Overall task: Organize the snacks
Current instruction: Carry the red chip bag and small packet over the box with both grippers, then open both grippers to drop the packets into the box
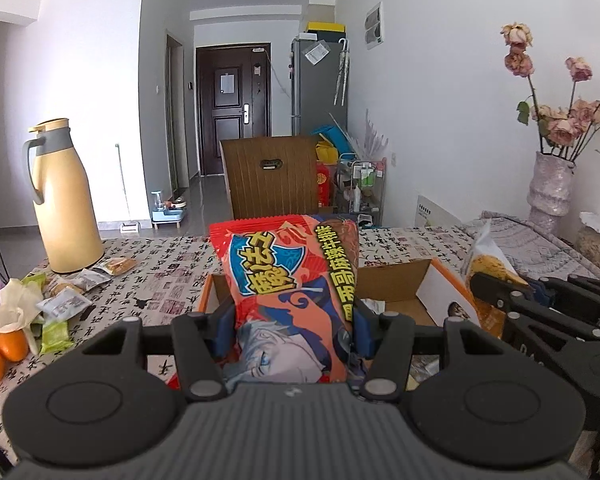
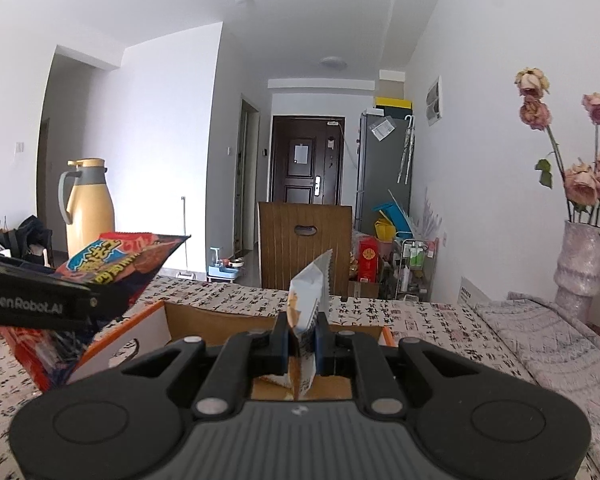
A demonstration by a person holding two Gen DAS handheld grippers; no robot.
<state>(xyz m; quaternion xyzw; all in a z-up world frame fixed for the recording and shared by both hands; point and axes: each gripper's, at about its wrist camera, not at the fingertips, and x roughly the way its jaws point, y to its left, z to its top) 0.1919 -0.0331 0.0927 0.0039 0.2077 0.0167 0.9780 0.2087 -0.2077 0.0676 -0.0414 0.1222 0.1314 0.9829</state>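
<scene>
I am in a home, in a lived-in dining and entry area of a flat. Far ahead stands a dark front door [image 1: 233, 108], with a grey fridge [image 1: 319, 84] to its right and a cluttered trolley [image 1: 362, 184] of bottles nearer along the right wall. A wooden dining chair [image 1: 270, 178] faces the counter [image 1: 172, 276], which wears a calligraphy-print cloth. On it at left stands a yellow thermos jug [image 1: 66, 200] near oranges [image 1: 2, 350]; at right a vase of dried roses [image 1: 550, 184]. A pet water feeder [image 1: 168, 208] sits on the tiled floor.
</scene>
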